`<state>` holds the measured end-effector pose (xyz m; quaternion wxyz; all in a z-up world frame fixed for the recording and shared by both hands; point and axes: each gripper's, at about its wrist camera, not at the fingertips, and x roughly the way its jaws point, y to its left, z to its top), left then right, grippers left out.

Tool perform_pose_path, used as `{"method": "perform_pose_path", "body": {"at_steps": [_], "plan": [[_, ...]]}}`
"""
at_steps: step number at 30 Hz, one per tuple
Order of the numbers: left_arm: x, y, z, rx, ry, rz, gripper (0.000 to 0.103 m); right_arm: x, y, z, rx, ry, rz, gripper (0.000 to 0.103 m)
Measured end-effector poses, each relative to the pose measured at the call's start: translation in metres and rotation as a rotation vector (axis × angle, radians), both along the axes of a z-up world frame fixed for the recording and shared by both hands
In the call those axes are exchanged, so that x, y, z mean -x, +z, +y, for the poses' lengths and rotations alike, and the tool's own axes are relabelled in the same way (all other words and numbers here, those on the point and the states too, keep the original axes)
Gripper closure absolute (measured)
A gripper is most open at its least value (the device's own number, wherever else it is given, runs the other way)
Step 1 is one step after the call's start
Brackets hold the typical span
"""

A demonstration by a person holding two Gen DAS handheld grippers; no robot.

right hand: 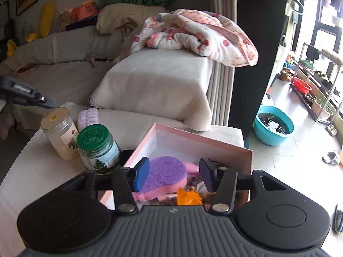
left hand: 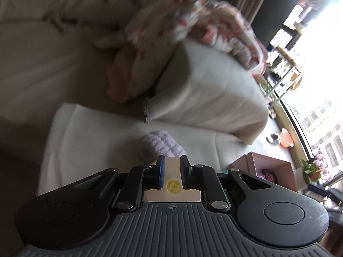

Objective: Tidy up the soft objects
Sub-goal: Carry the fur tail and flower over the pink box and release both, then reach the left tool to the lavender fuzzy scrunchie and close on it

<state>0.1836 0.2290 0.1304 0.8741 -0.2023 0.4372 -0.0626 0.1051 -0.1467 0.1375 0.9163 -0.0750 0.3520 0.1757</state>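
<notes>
Your soft objects: a purple-topped pink sponge (right hand: 165,174) lies tilted inside the open pink box (right hand: 227,147), resting on other small items that are too crowded to identify, among them something orange (right hand: 188,198). A lilac fluffy knitted piece (left hand: 163,144) lies apart from the box on the white cloth-covered surface (left hand: 90,132), just behind the two jars.
</notes>
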Motion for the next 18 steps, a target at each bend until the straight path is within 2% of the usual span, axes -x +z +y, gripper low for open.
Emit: {"method": "perform_pose_path", "body": {"at_steps": [4, 6, 11, 15, 18], "plan": [[-0.047, -0.006, 0.002, 0.053, -0.031, 0.153, 0.086, -0.003, -0.002, 0.005, -0.019, 0.026, -0.002, 0.052], [-0.07, -0.008, 0.0, 0.028, -0.05, 0.232, 0.086, -0.003, -0.004, 0.002, -0.039, 0.029, -0.001, 0.052], [-0.109, -0.026, -0.006, -0.096, -0.011, 0.397, 0.084, -0.004, -0.008, -0.013, -0.058, 0.025, -0.024, 0.052], [-0.13, -0.045, -0.016, -0.079, -0.015, 0.464, 0.084, -0.008, -0.01, -0.024, -0.056, 0.014, -0.049, 0.052], [-0.142, -0.055, -0.025, -0.042, -0.019, 0.48, 0.078, -0.011, -0.014, -0.03, -0.061, 0.011, -0.05, 0.052]]}}
